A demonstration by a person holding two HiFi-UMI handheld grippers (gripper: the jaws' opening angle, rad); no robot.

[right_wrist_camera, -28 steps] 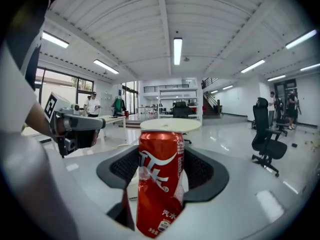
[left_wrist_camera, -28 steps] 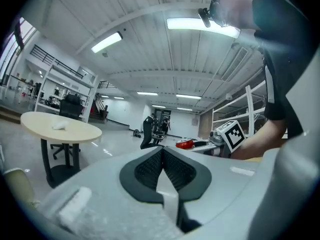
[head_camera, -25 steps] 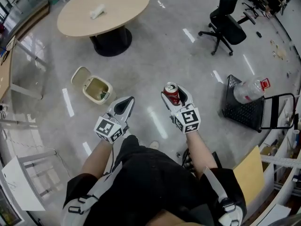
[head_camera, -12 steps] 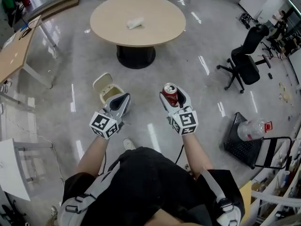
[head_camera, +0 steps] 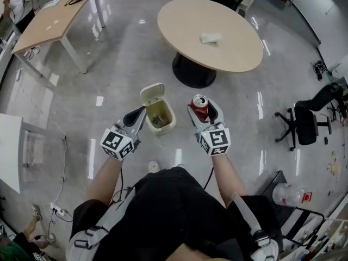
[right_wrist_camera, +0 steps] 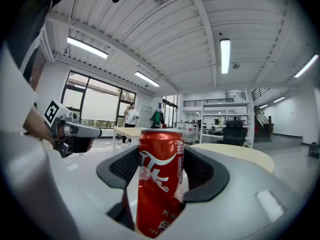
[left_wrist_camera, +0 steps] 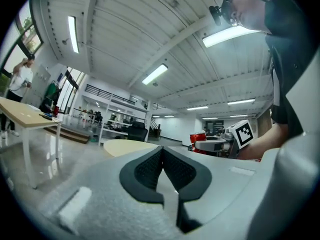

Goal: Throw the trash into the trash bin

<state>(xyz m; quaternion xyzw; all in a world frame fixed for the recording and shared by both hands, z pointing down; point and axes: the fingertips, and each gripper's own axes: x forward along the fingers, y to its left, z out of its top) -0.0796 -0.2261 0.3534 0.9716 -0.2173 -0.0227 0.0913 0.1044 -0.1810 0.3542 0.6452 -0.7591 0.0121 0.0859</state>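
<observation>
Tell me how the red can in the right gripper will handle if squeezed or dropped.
The red can looks opened on top and creased low down, so probably empty, light and easily dented. Its glossy round wall might slip in the right gripper, and it would likely roll if it missed the trash bin.

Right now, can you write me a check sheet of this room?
Surface: shiny grey floor.
Job's things: red can, held upright; bin on the floor just ahead, lid open.
Clutter: white wad on the round table; bottle at lower right.
Grippers: left gripper shut, empty; right gripper shut on the can.
Cables: thin cable on the floor, left.
Surroundings: desk, office chair, person far off.
</observation>
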